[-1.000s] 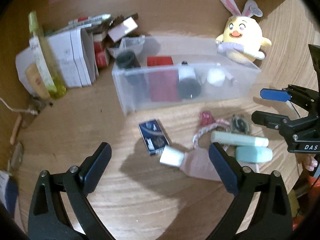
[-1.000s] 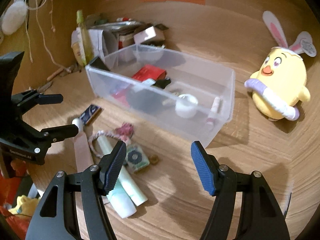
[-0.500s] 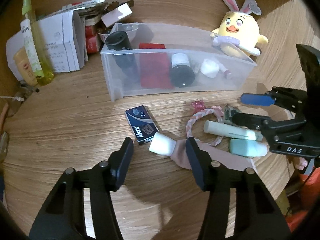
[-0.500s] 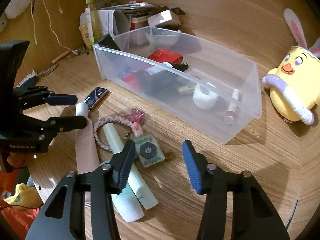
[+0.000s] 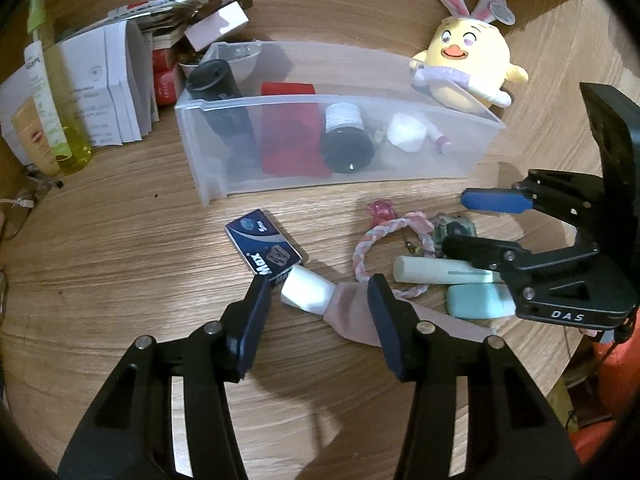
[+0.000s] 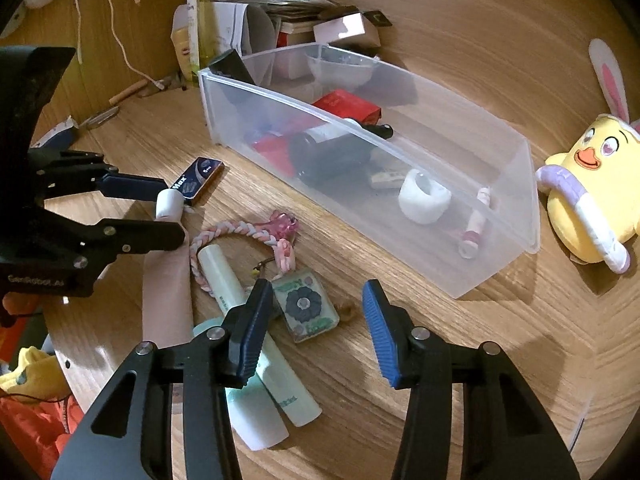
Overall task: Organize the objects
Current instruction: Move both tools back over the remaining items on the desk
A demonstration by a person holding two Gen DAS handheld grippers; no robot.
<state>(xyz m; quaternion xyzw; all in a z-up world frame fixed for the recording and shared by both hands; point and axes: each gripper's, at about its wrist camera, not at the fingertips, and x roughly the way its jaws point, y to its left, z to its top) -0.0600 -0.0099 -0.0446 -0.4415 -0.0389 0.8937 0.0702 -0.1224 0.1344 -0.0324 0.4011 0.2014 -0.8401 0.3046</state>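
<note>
A clear plastic bin (image 5: 224, 184) (image 6: 496, 276) on the wooden table holds a black bottle, a red box, a white roll and small items. In front of it lie a pink tube with a white cap (image 5: 320, 298) (image 6: 168, 252), a blue Max box (image 5: 264, 250) (image 6: 198, 180), a braided pink-white loop (image 5: 370, 248) (image 6: 236, 230), a square flower charm (image 6: 306, 308) and mint green tubes (image 5: 436, 270) (image 6: 256, 364). My left gripper (image 5: 318, 304) (image 6: 166, 210) is open, its fingers on either side of the pink tube's cap end. My right gripper (image 6: 314, 320) (image 5: 466, 220) is open around the flower charm.
A yellow plush chick with bunny ears (image 5: 466, 72) (image 6: 588, 196) sits right of the bin. Papers, boxes and a yellow-green bottle (image 5: 60, 100) pile up at the back left. The table edge runs along the near side (image 6: 80, 380).
Both grippers have moved down and forward to the loose items and narrowed their jaws. The left now straddles the pink tube's cap, the right the flower charm.
</note>
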